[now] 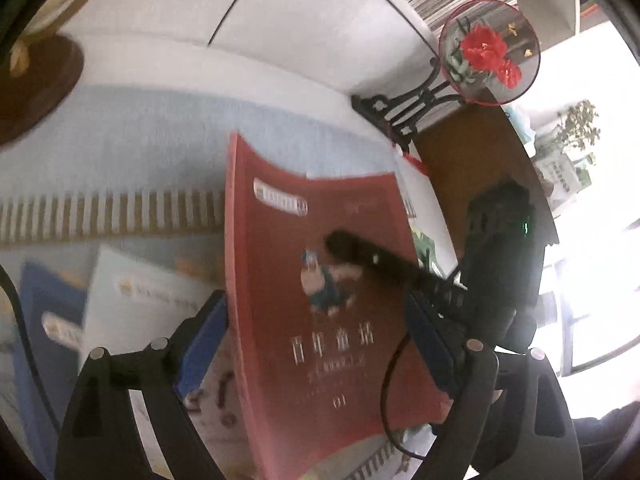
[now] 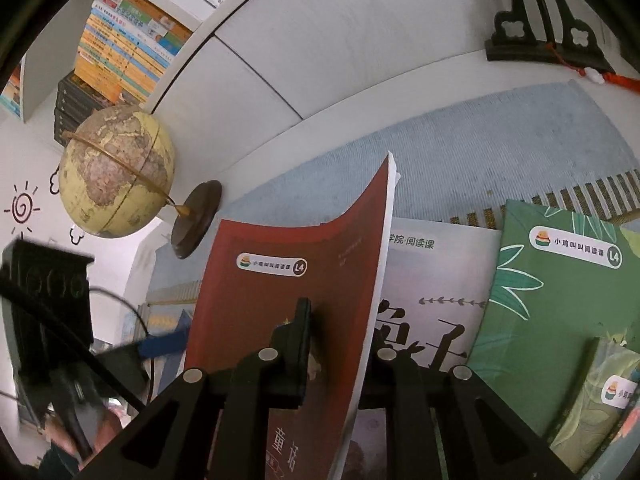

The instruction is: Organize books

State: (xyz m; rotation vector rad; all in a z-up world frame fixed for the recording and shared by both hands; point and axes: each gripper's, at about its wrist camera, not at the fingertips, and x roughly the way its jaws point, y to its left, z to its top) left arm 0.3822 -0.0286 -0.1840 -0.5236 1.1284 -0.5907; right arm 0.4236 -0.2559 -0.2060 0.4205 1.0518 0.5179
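- Red paperback (image 2: 288,280) is the thing in play right now; the right gripper (image 2: 332,344) has its jaws pinched together on the lower part of it, one finger on the cover and the other hidden behind the pages, so the book stands up on edge off the desk, cover bowing a bit
- the left gripper (image 1: 316,344) sits with its blue pads (image 1: 208,344) spread apart either side of that same book; from its own view the pads don't look like they press on it, so I'd say the right one alone carries it
- so progress-wise: one book lifted, not yet put anywhere; looks like early-to-middle of the job to me
- just under and beside it, still loose on the blue-grey mat (image 2: 500,140): a pale book with big black characters (image 2: 436,300), a green book with leaves on it (image 2: 560,300), another greenish one at the bottom right corner (image 2: 600,392); the left view also shows a white book (image 1: 136,300) and a blue one (image 1: 44,312) lying flat; all of that is left to sort
- further back, a globe on a brown base (image 2: 120,172) and a black ornament stand (image 2: 536,32) on the white desk
- farthest off, a shelf packed with books (image 2: 124,36); maybe the destination, can't tell
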